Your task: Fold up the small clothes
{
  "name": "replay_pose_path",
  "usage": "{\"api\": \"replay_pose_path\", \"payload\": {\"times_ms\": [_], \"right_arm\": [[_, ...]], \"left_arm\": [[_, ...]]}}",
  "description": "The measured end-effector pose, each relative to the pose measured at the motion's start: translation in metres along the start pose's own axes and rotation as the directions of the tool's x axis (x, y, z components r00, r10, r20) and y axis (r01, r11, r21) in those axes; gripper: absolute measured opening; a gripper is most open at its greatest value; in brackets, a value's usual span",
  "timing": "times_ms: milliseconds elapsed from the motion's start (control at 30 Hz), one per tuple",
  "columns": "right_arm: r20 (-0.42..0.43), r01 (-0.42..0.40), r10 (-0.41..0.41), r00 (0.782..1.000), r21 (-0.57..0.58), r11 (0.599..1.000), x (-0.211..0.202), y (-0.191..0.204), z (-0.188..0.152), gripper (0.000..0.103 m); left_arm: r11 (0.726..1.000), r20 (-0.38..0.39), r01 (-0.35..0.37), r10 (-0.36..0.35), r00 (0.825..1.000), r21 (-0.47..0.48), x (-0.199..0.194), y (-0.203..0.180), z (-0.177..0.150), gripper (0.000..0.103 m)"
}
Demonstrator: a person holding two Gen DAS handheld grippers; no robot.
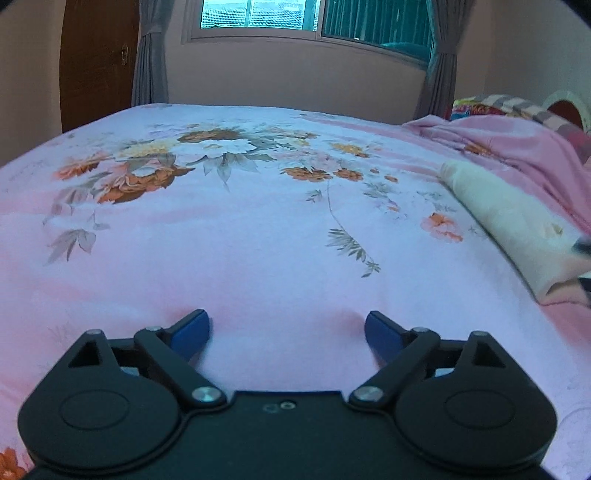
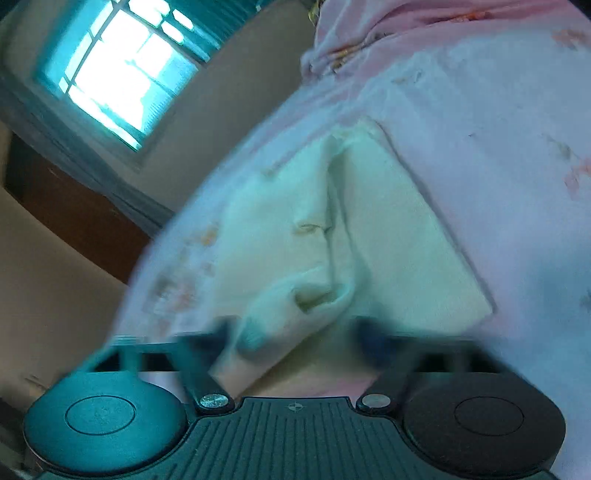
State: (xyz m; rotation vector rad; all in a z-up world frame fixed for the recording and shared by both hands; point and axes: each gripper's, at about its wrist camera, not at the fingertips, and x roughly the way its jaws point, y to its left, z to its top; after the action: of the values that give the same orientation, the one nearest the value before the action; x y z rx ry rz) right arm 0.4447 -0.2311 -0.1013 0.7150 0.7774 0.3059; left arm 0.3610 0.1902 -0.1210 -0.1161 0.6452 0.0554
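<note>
A small cream garment [image 1: 509, 229] lies folded on the pink floral bedsheet [image 1: 258, 229] at the right edge of the left wrist view. My left gripper [image 1: 287, 332] is open and empty, resting low over bare sheet, well left of the garment. In the blurred, tilted right wrist view the cream garment [image 2: 332, 229] lies just ahead. My right gripper [image 2: 303, 339] has its fingers wide apart around the garment's near corner, which lies between them.
A bunched pink blanket [image 1: 524, 144] and colourful bedding [image 1: 491, 105] lie at the right back. The bed's far edge meets a wall with a window [image 1: 314, 18], grey curtains and a brown door [image 1: 96, 62].
</note>
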Motion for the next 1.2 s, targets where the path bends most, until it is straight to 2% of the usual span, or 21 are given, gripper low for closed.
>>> {"api": "replay_pose_path", "payload": {"times_ms": [33, 133, 233, 333, 367, 400, 433, 467, 600, 700, 733, 767, 833, 933, 1033, 1200], "right_arm": [[-0.006, 0.034, -0.035, 0.999, -0.019, 0.999, 0.004, 0.004, 0.003, 0.009], [0.044, 0.043, -0.038, 0.998, -0.101, 0.994, -0.003, 0.013, 0.01, 0.008], [0.14, 0.002, 0.027, 0.99, -0.2, 0.98, -0.035, 0.024, 0.014, 0.007], [0.191, 0.047, 0.0, 0.982, -0.245, 0.968, -0.054, 0.008, 0.009, 0.007], [0.177, 0.078, -0.039, 0.983, -0.221, 0.972, -0.049, -0.006, 0.005, 0.007], [0.123, 0.106, -0.087, 0.989, -0.155, 0.982, -0.039, -0.027, 0.001, 0.007], [0.054, 0.104, -0.099, 0.994, -0.097, 0.99, -0.027, -0.045, -0.001, 0.007], [0.055, 0.072, -0.068, 0.996, -0.066, 0.995, -0.024, -0.057, -0.004, 0.007], [0.124, 0.027, -0.017, 0.992, -0.075, 0.997, -0.036, -0.054, -0.01, 0.007], [0.107, 0.042, -0.029, 0.994, -0.122, 0.992, -0.035, -0.055, -0.004, 0.008], [0.133, 0.064, -0.045, 0.99, -0.143, 0.988, -0.043, -0.06, 0.001, 0.013], [0.175, 0.079, -0.053, 0.983, -0.149, 0.986, -0.05, -0.063, 0.006, 0.033], [0.216, 0.024, 0.007, 0.976, -0.142, 0.99, -0.061, -0.063, 0.017, 0.055], [0.184, -0.009, 0.047, 0.982, -0.202, 0.979, -0.048, -0.055, 0.036, 0.055], [0.11, -0.033, 0.06, 0.992, -0.232, 0.972, -0.019, -0.048, 0.053, 0.055], [-0.012, -0.103, 0.103, 0.995, -0.237, 0.966, 0.026, -0.054, 0.065, 0.055]], "left_arm": [[1.0, 0.003, 0.008, -0.008, 1.0, -0.006, 0.0, 0.001, 0.0, 0.092], [1.0, 0.005, 0.023, -0.023, 1.0, -0.018, 0.0, 0.003, -0.001, 0.093], [1.0, 0.011, 0.02, -0.02, 1.0, -0.006, -0.001, 0.0, -0.002, 0.093], [0.999, 0.012, 0.004, -0.004, 1.0, 0.034, 0.0, -0.009, -0.003, 0.092], [0.999, 0.009, -0.003, 0.003, 1.0, 0.048, 0.001, -0.012, -0.003, 0.092], [0.998, 0.006, -0.01, 0.009, 1.0, 0.061, 0.002, -0.015, -0.002, 0.092], [0.997, 0.007, -0.013, 0.013, 1.0, 0.072, 0.002, -0.017, -0.002, 0.092], [0.997, 0.007, -0.011, 0.011, 1.0, 0.078, 0.002, -0.019, -0.002, 0.092], [0.996, 0.002, -0.015, 0.015, 1.0, 0.087, 0.002, -0.027, -0.001, 0.092], [0.998, 0.012, 0.01, -0.011, 1.0, 0.061, 0.004, -0.031, 0.003, 0.091], [0.998, 0.018, 0.035, -0.036, 0.999, 0.047, 0.006, -0.034, 0.006, 0.091], [0.998, 0.026, 0.054, -0.055, 0.998, 0.037, 0.008, -0.038, 0.008, 0.091], [0.996, 0.041, 0.089, -0.09, 0.995, 0.031, 0.016, -0.049, 0.014, 0.092], [0.993, 0.043, 0.117, -0.118, 0.992, 0.028, 0.032, -0.07, 0.022, 0.092], [0.992, 0.046, 0.128, -0.127, 0.991, -0.014, 0.049, -0.084, 0.03, 0.092], [0.989, 0.023, 0.142, -0.141, 0.99, -0.037, 0.066, -0.087, 0.032, 0.094]]}}
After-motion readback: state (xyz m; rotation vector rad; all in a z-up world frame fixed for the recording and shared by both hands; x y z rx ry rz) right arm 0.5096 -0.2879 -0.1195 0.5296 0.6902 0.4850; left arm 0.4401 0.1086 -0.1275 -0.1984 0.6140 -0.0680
